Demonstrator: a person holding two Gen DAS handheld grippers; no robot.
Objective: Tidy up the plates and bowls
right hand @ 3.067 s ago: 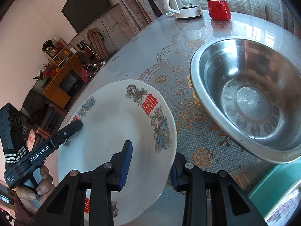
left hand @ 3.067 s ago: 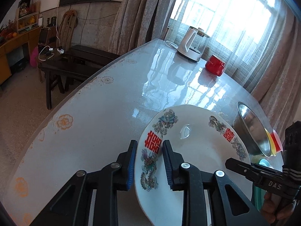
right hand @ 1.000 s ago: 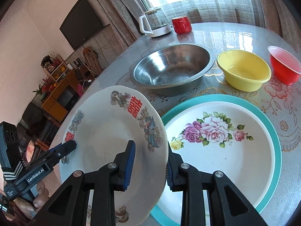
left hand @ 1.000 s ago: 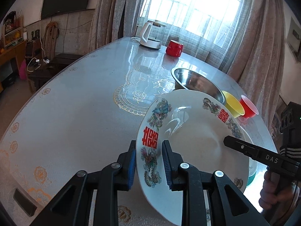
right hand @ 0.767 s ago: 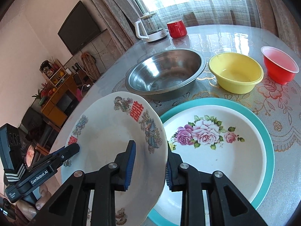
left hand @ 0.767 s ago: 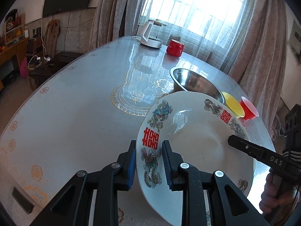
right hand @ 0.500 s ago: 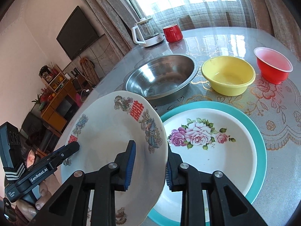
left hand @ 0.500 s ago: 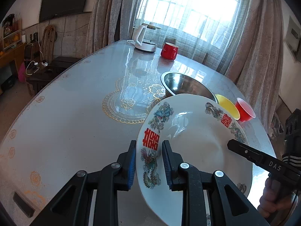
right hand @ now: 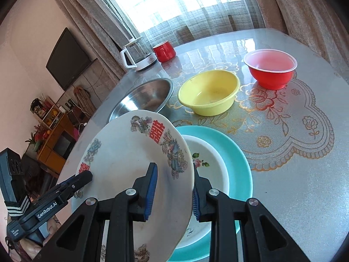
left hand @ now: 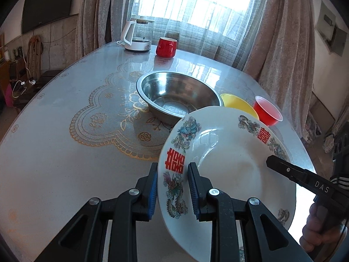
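A: What is carried by the glossy oval counter (left hand: pixel 54 157) with the lace-patterned cover?

B: Ahead of the fingers, a teal-rimmed round plate with a flower print (right hand: pixel 236 163) is seen lying flat, partly covered by the white round plate with red characters and dragon-and-phoenix prints (left hand: pixel 226 163). That white plate is held tilted above it.

A: How is it held?

B: Its one rim is clamped between the blue pads of the left gripper (left hand: pixel 172 187), its opposite rim by the right gripper (right hand: pixel 173 191).

A: And farther out?

B: Beyond the fingers, a stainless steel bowl (left hand: pixel 177 97), a yellow plastic bowl (right hand: pixel 209 95) and a red plastic bowl (right hand: pixel 270 71) are set in a row.
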